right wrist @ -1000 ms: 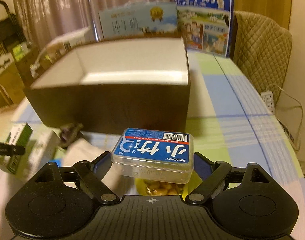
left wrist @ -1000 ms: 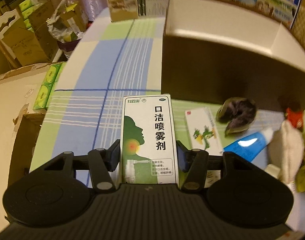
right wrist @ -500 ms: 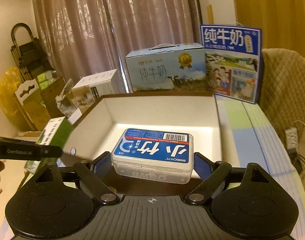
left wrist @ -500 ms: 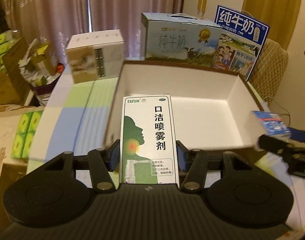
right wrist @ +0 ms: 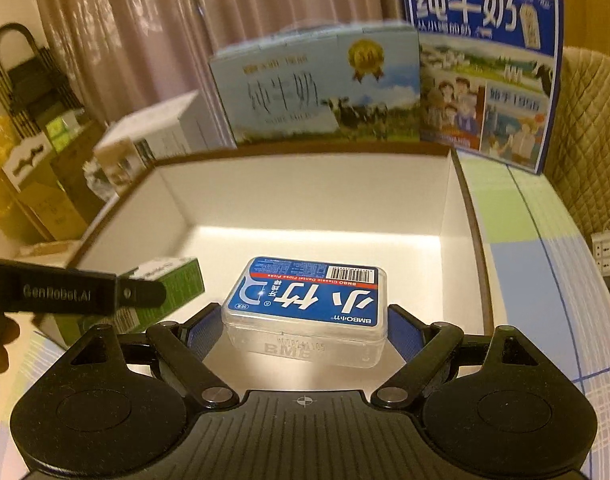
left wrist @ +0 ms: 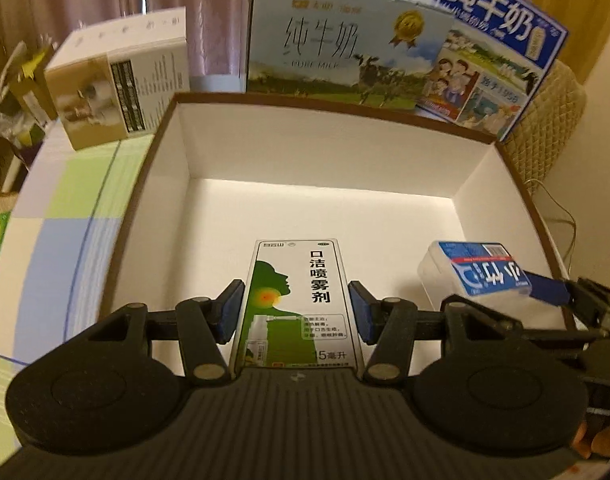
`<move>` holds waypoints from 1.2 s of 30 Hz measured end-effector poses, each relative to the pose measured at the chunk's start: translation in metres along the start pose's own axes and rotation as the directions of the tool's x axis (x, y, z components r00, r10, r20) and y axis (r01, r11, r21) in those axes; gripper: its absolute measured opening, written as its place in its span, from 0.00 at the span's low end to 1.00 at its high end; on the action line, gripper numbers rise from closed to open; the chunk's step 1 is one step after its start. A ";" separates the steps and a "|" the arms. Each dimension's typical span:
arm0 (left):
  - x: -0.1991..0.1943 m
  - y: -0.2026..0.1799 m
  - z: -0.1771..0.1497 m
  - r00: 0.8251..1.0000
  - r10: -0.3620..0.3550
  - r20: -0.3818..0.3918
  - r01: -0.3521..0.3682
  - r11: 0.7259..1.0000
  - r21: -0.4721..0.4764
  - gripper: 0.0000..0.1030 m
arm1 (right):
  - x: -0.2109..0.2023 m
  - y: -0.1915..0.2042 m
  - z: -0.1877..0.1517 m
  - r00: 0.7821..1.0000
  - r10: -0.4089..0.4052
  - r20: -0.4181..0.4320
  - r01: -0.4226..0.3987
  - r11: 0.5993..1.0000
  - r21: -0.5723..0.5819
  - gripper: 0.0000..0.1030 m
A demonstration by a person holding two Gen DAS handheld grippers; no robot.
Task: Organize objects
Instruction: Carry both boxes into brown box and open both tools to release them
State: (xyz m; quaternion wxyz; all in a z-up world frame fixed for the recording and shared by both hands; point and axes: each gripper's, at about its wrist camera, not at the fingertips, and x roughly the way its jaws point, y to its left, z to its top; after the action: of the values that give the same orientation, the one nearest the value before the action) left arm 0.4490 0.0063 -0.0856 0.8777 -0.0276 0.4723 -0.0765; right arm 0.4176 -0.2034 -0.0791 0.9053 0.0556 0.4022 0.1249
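Observation:
My left gripper (left wrist: pixel 295 308) is shut on a green and white mouth spray box (left wrist: pixel 297 300), held above the near part of a big brown box (left wrist: pixel 305 140) with a white inside. My right gripper (right wrist: pixel 303 318) is shut on a clear floss case with a blue label (right wrist: pixel 305 304), also over the brown box (right wrist: pixel 305 200). In the left wrist view the floss case (left wrist: pixel 473 268) hangs at the right, close to the box's right wall. In the right wrist view the spray box (right wrist: pixel 161 288) shows at the left, behind the left gripper's black finger (right wrist: pixel 65 292).
Two milk cartons (left wrist: pixel 345 40) (left wrist: pixel 501 44) stand behind the brown box, and a white and tan carton (left wrist: pixel 117 80) stands at its far left corner. The checked tablecloth (left wrist: pixel 65 220) runs along the box's left side. A quilted chair back (right wrist: pixel 589 120) is at the right.
Both grippers moved forward and down over the brown box with their loads. The floss case has come in from the box's right rim to over its floor.

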 end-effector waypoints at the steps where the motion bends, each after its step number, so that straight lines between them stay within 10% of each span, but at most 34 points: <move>1: 0.005 -0.001 0.002 1.000 0.005 -0.007 -0.005 1.000 0.003 0.50 | 0.003 0.000 0.000 1.000 -0.002 -0.005 0.002 1.000 -0.006 0.81; 36: -0.006 0.010 -0.004 0.999 0.052 0.009 -0.053 0.998 0.021 0.79 | -0.009 -0.005 0.008 0.999 0.018 0.048 -0.017 0.999 -0.028 0.85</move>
State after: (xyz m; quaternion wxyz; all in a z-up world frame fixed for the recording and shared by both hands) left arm 0.4431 0.0171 -0.0842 0.8815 -0.0061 0.4684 -0.0584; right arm 0.4187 -0.2107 -0.0677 0.9143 0.0498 0.3779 0.1370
